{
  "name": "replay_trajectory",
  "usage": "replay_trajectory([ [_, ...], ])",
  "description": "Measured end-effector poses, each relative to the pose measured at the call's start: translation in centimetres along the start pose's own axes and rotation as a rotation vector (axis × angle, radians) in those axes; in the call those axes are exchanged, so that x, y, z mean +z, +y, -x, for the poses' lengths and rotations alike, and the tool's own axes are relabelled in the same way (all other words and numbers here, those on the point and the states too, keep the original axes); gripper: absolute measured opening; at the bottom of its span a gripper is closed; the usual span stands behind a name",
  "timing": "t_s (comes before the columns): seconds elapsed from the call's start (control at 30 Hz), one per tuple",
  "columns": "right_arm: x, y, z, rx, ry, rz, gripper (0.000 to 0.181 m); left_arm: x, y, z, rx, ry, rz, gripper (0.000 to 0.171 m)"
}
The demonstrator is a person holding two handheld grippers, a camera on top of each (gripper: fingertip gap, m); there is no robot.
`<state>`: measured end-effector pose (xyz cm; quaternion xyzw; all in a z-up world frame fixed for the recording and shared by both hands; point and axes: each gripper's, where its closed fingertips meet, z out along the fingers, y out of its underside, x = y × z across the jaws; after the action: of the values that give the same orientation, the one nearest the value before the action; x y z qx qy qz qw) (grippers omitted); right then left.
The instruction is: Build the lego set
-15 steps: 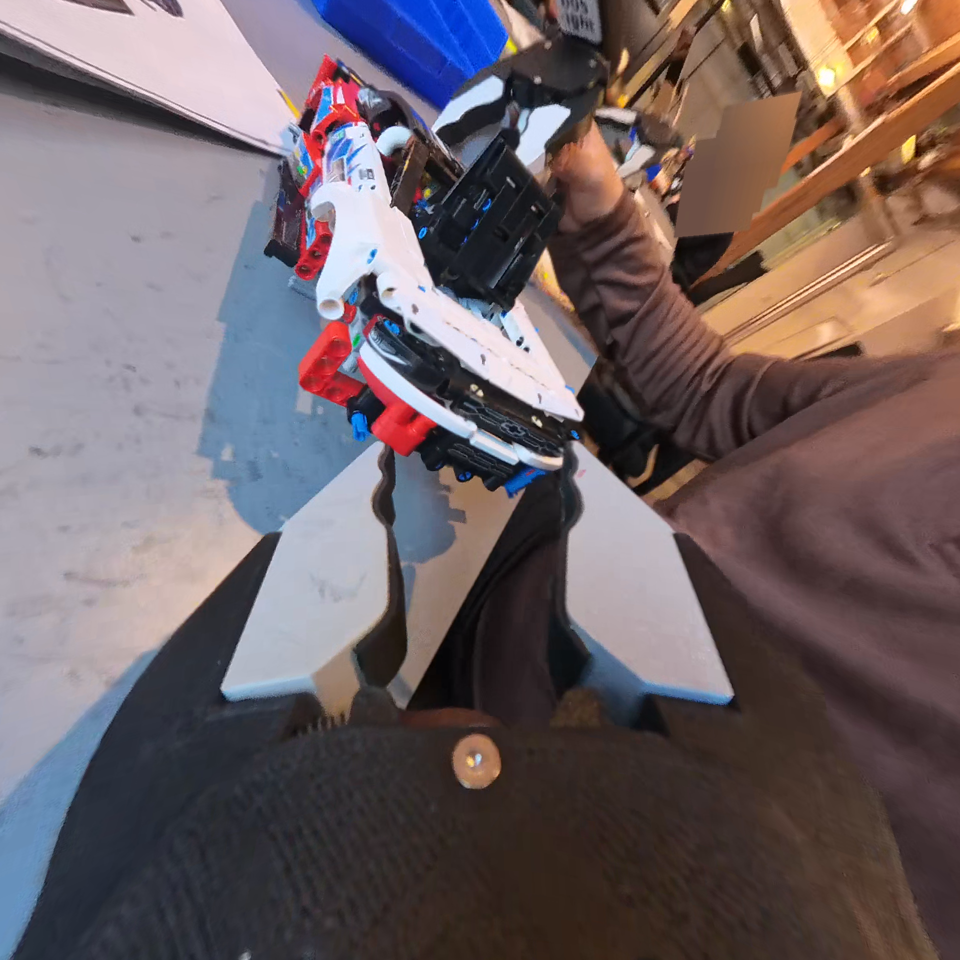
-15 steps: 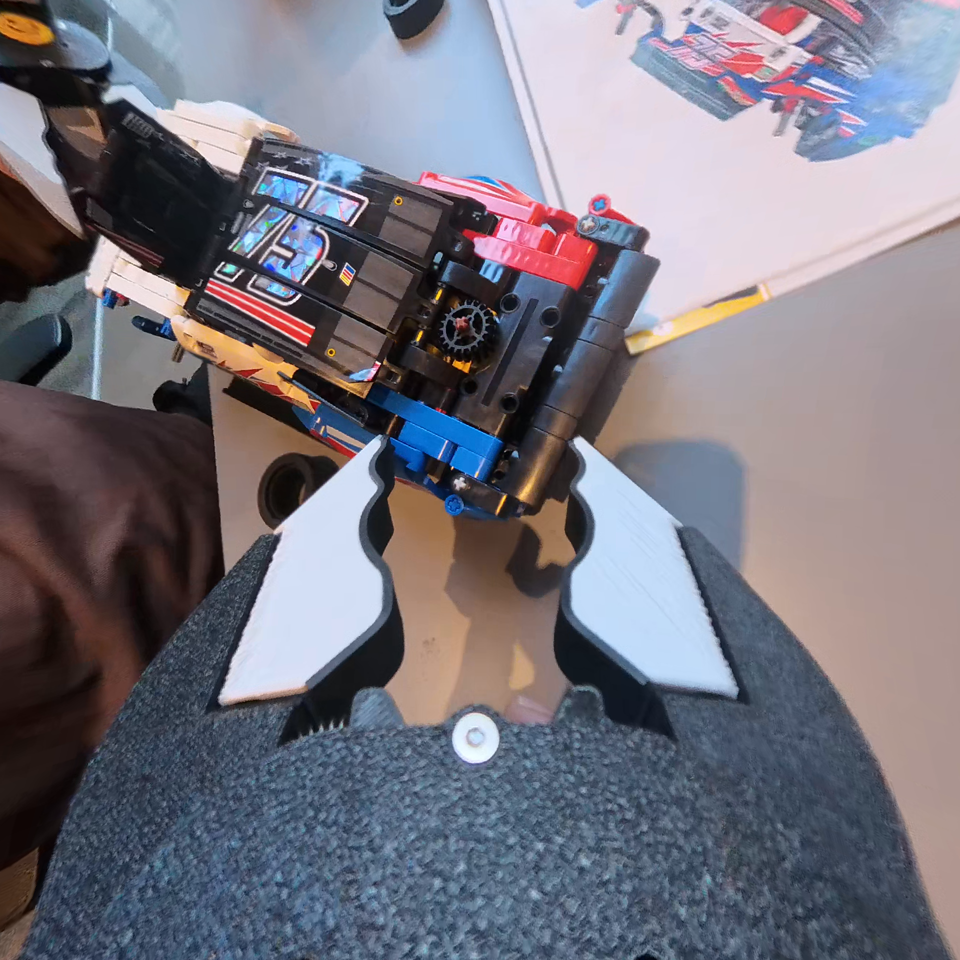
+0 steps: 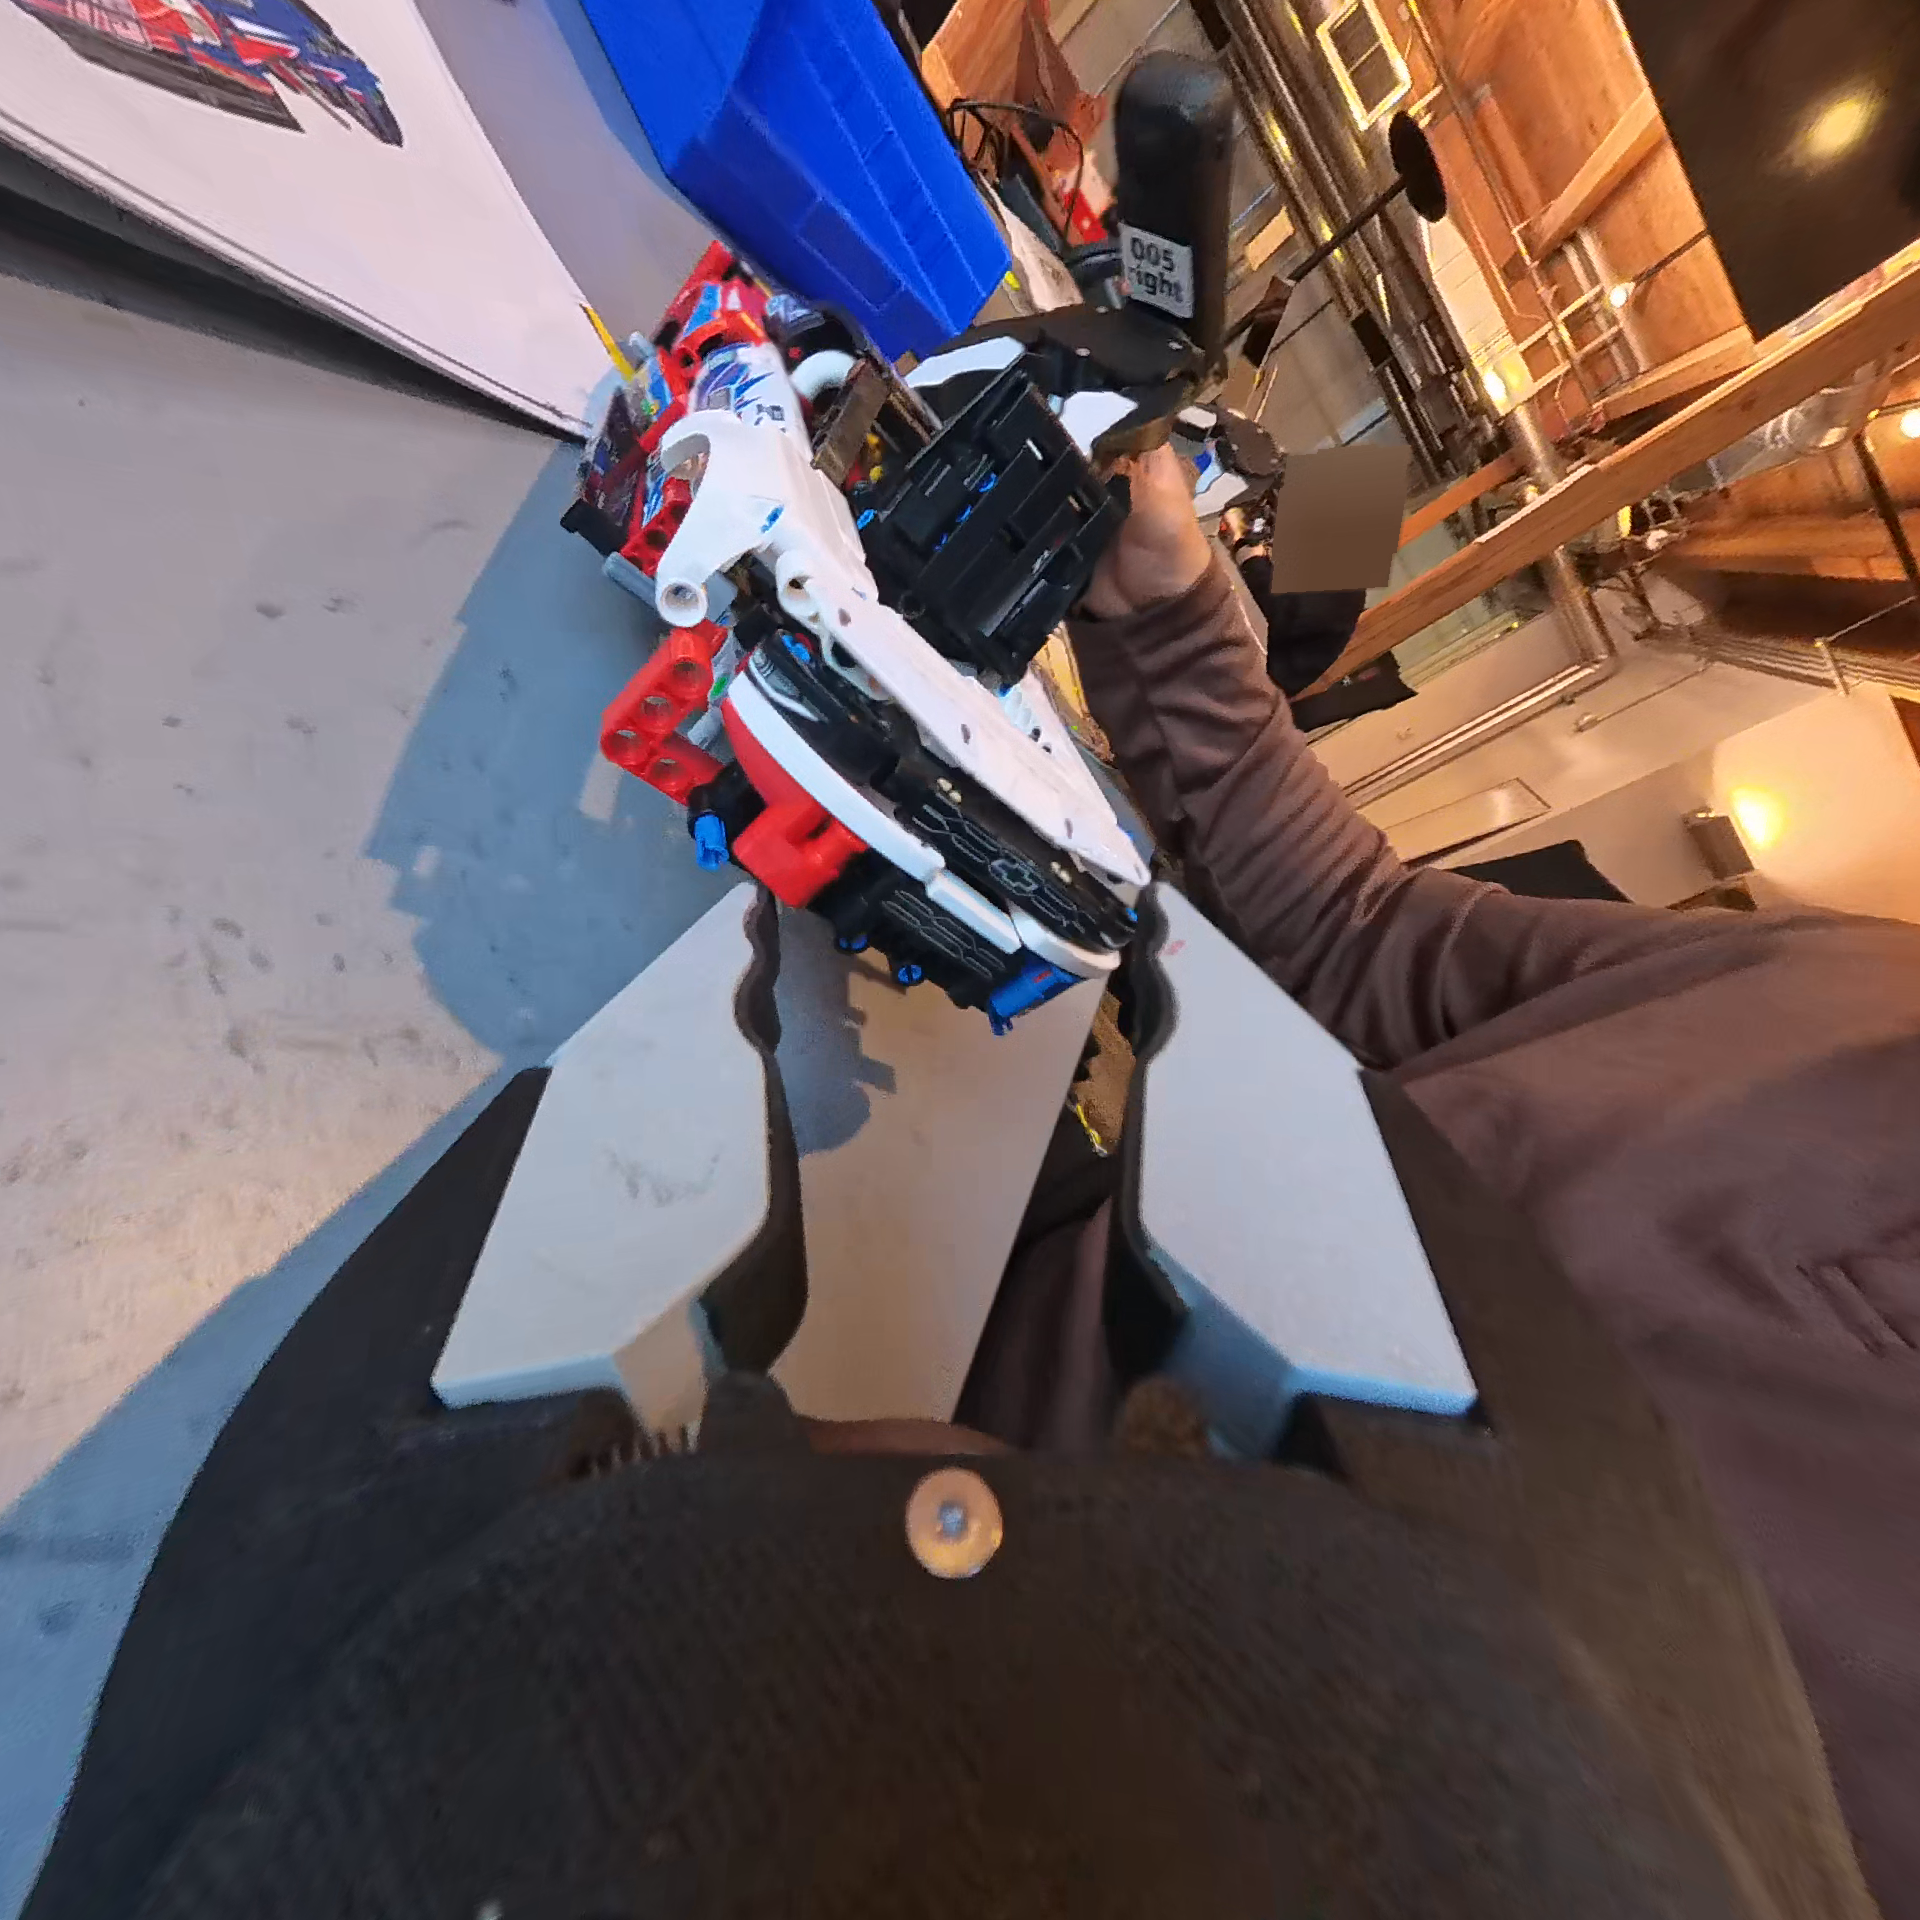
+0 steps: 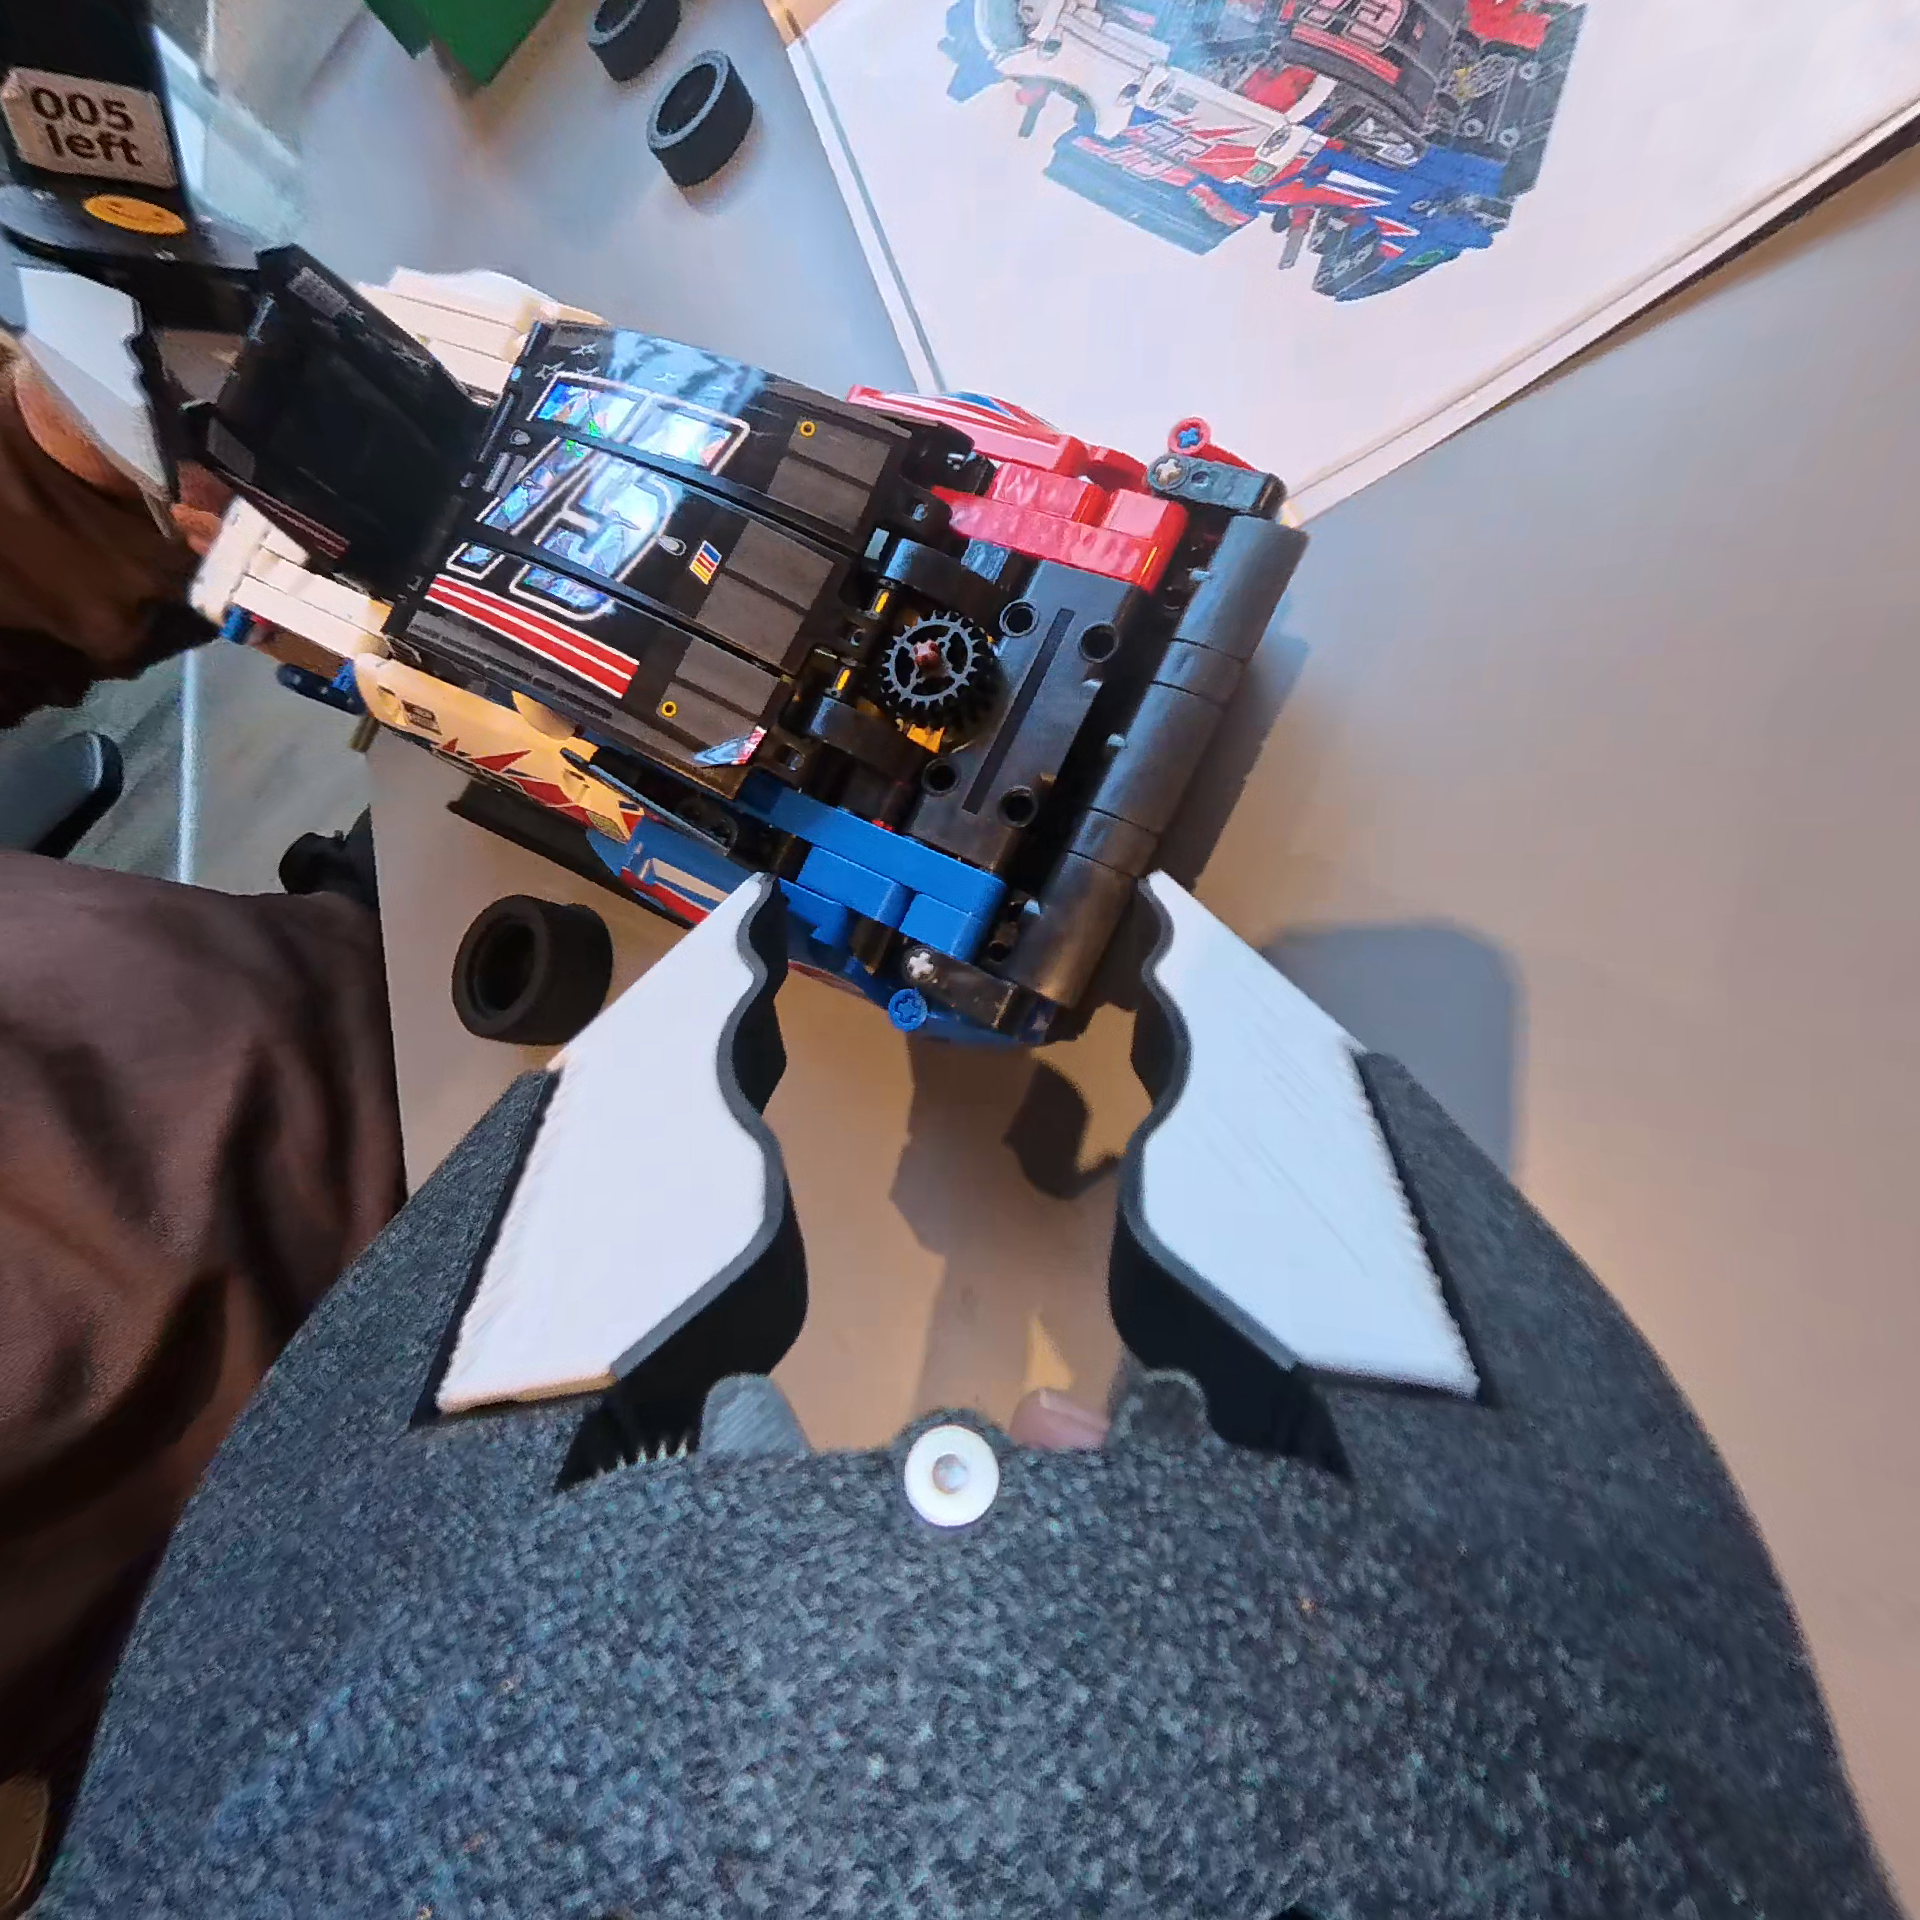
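The left claw (image 3: 951, 935) grasps the front end of the car (image 3: 883, 665): its two white fingers (image 3: 623, 1195) stand about a nose-width apart, their tips touching the car's bumper on either side, one beside the red corner block, the other at the white lip. The car lies tilted on the grey table (image 3: 208, 831), nose toward this claw, with its white hood and a black panel raised above it. Behind the car sit a blue bin (image 3: 831, 177) and the white instruction sheet (image 3: 312, 177).

In the right wrist view, a loose black tire (image 4: 530, 966) lies on the table just left of the claw, and two more tires (image 4: 701, 114) lie farther off near the top edge. The right claw (image 4: 956, 904) grasps the car's rear: its fingers (image 4: 644, 1195) are spread about as wide as the tail, the left tip touching the blue bricks, the right tip against the black rear bar. The car (image 4: 790, 644) shows its black roof with shiny stickers, a black gear near the back, and red bricks on the far side. Its far end is held by the left claw (image 4: 156, 312), seen at the upper left. To the right, the instruction sheet (image 4: 1351, 291) lies on the table with its corner close by the car's rear.
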<state>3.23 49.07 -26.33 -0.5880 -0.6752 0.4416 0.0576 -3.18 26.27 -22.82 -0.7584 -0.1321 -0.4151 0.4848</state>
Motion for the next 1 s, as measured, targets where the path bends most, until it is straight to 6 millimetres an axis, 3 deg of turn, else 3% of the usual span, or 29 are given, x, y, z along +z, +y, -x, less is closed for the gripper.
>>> replay_trajectory([
  [0.37, -0.9, 0.2, -0.5, -0.039, 0.088, 0.023, 0.066, 0.7, 0.0, 0.1, -0.077, 0.053, -0.054, 0.065],
  [0.53, -2.9, -0.2, -0.5, -0.081, 0.25, -0.049, 0.069, 1.2, -0.1, -0.1, -0.076, 0.071, -0.055, 0.066],
  [0.6, -3.9, 0.1, 1.4, -0.103, 0.281, -0.129, 0.068, 1.4, -0.2, -0.3, -0.074, 0.085, -0.058, 0.066],
  [0.67, -3.9, 1.8, 5.0, -0.162, 0.264, -0.149, 0.063, 1.6, -0.4, -0.4, -0.08, 0.097, -0.064, 0.066],
  [0.8, -0.4, 6.3, 12.1, -0.317, 0.192, -0.074, 0.055, 1.7, -0.4, -0.7, -0.083, 0.121, -0.064, 0.065],
  [0.9, 2.9, 8.1, 13.8, -0.389, 0.239, 0.024, 0.057, 1.9, -0.5, -0.8, -0.079, 0.129, -0.061, 0.066],
  [1.0, 4.8, 8.4, 13.3, -0.463, 0.33, 0.065, 0.053, 2.0, -0.8, -1.0, -0.075, 0.14, -0.073, 0.066],
])
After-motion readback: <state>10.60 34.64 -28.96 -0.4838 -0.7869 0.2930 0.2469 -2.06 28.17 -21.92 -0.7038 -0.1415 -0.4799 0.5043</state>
